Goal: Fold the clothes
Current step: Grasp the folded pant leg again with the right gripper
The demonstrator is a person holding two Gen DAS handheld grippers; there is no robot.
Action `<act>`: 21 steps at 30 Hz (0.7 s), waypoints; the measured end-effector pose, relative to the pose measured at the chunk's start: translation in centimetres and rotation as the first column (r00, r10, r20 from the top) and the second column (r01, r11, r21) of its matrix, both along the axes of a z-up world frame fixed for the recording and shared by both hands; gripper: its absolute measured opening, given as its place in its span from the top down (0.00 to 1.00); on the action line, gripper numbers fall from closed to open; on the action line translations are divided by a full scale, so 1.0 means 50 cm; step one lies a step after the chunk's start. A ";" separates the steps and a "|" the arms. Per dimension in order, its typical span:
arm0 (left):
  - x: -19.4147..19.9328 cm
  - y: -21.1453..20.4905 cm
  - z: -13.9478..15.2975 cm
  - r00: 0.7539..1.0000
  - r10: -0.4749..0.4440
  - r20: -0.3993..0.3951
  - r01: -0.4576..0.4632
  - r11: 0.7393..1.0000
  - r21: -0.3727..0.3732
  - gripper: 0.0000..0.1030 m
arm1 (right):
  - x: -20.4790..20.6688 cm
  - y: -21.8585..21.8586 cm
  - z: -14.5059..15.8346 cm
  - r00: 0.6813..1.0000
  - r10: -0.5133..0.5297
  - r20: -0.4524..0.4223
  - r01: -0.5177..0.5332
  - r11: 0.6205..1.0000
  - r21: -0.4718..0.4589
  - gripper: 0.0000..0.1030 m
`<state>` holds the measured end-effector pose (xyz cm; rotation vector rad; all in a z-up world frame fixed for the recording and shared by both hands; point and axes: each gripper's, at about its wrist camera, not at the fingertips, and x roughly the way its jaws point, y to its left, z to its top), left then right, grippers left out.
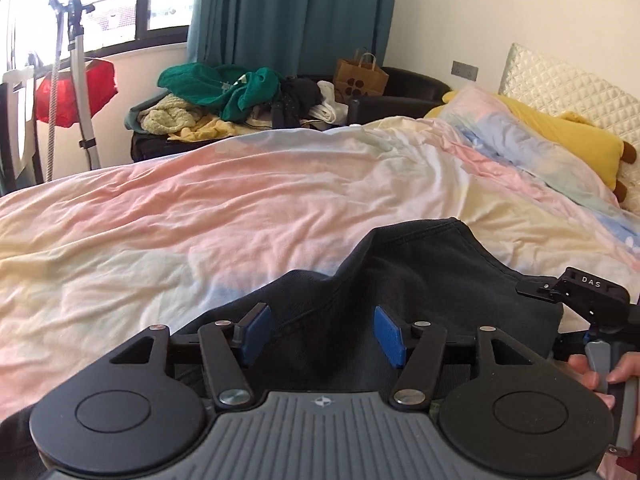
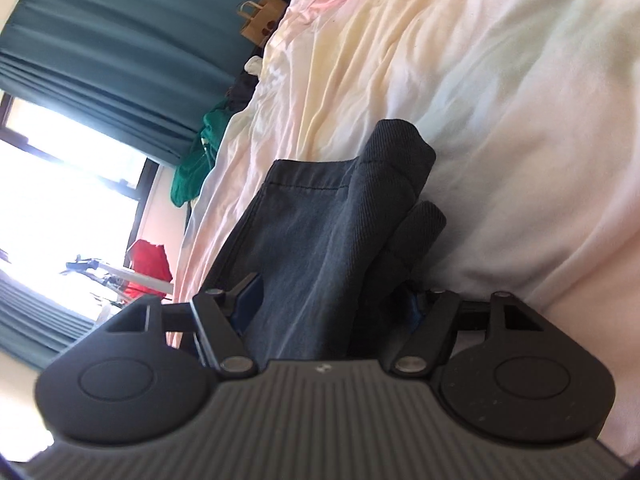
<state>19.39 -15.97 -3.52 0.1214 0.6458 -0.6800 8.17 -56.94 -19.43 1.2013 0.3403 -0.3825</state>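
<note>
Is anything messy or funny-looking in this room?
Yes. A jumbled pile of clothes sits unfolded on the dark couch past the bed. The dark garment lies bunched, only half folded.

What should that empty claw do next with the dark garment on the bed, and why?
Probably bring the left claw down onto a free edge of the dark garment and close. Its blue pads stand apart with nothing between them, above the cloth, while the right claw has a thick folded bundle between its jaws. A second grip would let both hands make the next fold on the bed.
</note>
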 end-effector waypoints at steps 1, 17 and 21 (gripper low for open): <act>-0.025 0.055 0.009 1.000 0.019 0.000 -0.019 0.999 -0.050 0.41 | -0.002 0.003 0.003 1.000 0.010 0.002 -0.010 1.000 -0.003 0.33; -0.357 0.563 0.012 0.836 0.548 -0.016 -0.537 0.812 -0.229 0.24 | -0.078 0.014 -0.002 0.993 -0.061 0.101 0.031 0.961 0.275 0.30; -0.356 0.586 0.019 0.821 0.571 -0.029 -0.556 0.785 -0.272 0.23 | -0.069 0.024 -0.002 0.995 -0.038 0.092 0.010 0.959 0.284 0.30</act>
